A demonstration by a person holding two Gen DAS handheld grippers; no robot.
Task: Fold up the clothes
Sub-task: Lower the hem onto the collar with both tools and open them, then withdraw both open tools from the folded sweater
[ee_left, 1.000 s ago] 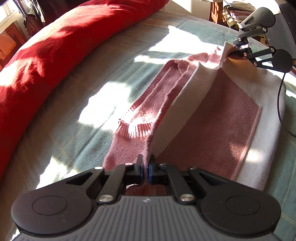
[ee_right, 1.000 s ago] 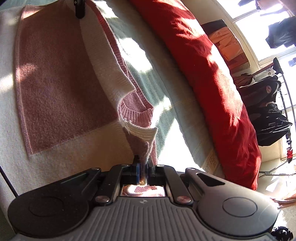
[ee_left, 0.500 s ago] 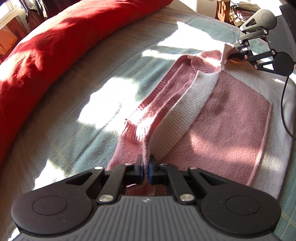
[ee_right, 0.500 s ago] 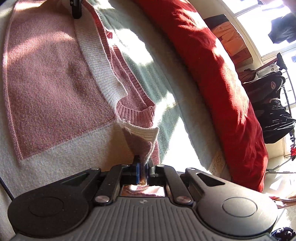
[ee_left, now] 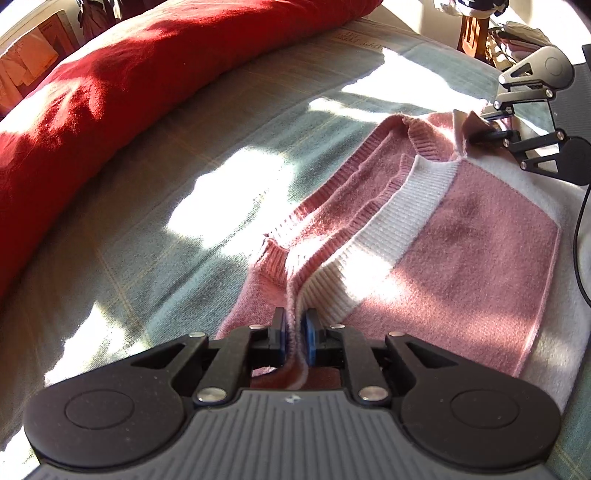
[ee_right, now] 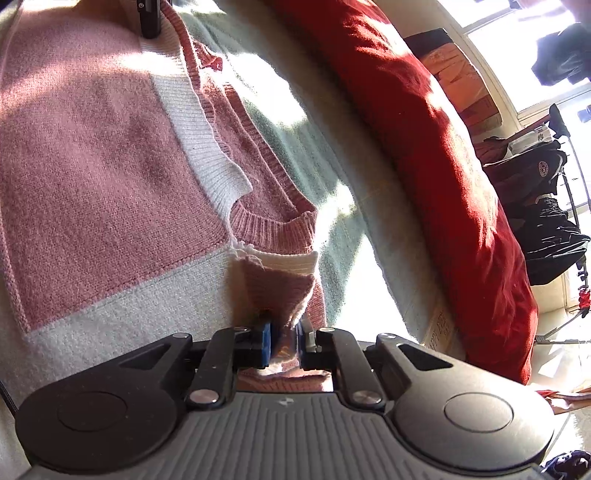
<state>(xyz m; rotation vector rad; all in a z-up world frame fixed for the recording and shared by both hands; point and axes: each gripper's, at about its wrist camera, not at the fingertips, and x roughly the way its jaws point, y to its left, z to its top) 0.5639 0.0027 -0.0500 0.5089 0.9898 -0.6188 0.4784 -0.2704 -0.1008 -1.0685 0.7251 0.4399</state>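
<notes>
A home bedroom: bed [ee_left: 207,155], long red pillow [ee_left: 110,81], sunlit window [ee_right: 517,66].

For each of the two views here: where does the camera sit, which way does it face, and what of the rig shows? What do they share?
Left wrist: sits behind the left gripper, facing along the pink-and-white sweater toward the right gripper at the far end.
Right wrist: sits behind the right gripper, facing back along the sweater; a dark finger of the left gripper shows at top.
Shared: sweater, green bedspread, red pillow.
</notes>
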